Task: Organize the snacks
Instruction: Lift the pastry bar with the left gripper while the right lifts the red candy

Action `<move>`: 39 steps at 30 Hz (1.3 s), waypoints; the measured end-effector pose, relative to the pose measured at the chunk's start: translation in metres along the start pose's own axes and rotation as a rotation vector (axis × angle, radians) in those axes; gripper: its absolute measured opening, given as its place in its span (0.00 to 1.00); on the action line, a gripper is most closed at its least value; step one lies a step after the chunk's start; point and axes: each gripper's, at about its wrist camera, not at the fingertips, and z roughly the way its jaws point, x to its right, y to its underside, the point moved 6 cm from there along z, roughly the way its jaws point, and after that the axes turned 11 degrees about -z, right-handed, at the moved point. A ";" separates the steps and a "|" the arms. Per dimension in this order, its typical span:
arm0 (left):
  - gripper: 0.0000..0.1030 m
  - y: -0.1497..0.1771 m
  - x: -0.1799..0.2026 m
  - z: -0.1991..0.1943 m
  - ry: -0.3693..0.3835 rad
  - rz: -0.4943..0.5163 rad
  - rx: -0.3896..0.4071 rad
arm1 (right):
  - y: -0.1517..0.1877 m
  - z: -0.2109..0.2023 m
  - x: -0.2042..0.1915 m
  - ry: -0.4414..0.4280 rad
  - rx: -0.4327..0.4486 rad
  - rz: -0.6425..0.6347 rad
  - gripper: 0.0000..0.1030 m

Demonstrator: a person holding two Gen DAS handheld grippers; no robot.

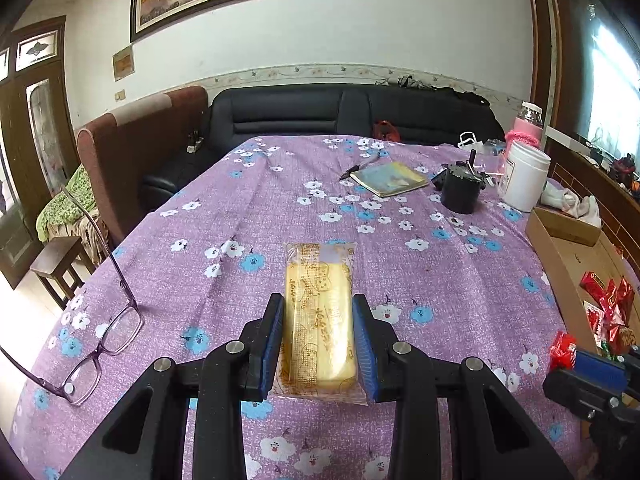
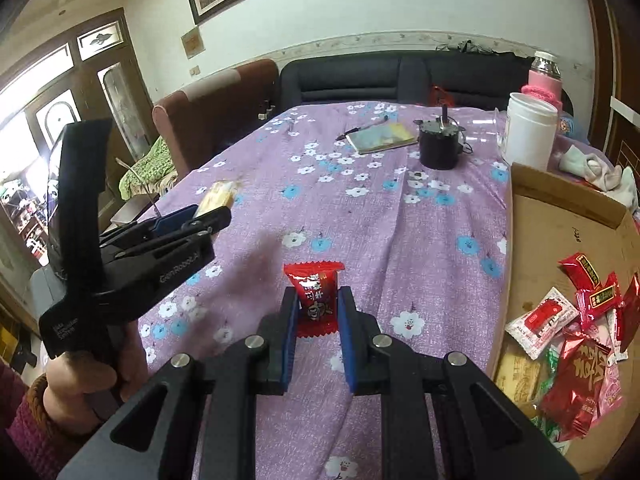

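Observation:
My left gripper point(image 1: 318, 312) is shut on a long yellow wrapped cake bar point(image 1: 318, 316), held above the purple flowered tablecloth point(image 1: 248, 220). In the right wrist view the left gripper point(image 2: 208, 216) shows at the left with the bar's end point(image 2: 220, 196) sticking out. My right gripper point(image 2: 318, 300) is shut on a small red wrapped candy point(image 2: 314, 300), held above the cloth. In the left wrist view the right gripper point(image 1: 568, 358) sits at the right edge with the red candy point(image 1: 560, 350). A cardboard box point(image 2: 560, 208) at the right holds several red, pink and green snack packets point(image 2: 576, 344).
Purple glasses point(image 1: 100, 344) lie on the cloth at the left. At the far side are a notebook point(image 1: 390, 178) with a pen point(image 1: 358, 166), a black pot point(image 1: 460, 192), a white tub point(image 1: 524, 176) and a pink bottle point(image 1: 528, 122). Sofas stand behind the table.

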 end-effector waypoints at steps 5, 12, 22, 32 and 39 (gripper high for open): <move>0.34 -0.002 -0.006 0.003 -0.018 -0.016 -0.006 | 0.007 0.012 -0.006 -0.026 -0.044 -0.004 0.18; 0.34 0.001 -0.009 0.009 -0.028 -0.012 -0.024 | 0.013 0.020 0.000 -0.008 -0.073 -0.006 0.18; 0.34 -0.032 -0.005 -0.031 0.006 -0.001 0.058 | -0.054 -0.071 -0.001 -0.004 0.178 0.012 0.18; 0.34 -0.038 0.007 -0.054 0.024 0.029 0.046 | -0.049 -0.067 0.014 -0.005 0.126 0.056 0.18; 0.34 0.000 0.031 -0.045 0.072 0.029 -0.038 | -0.022 -0.064 0.034 -0.016 0.076 0.106 0.18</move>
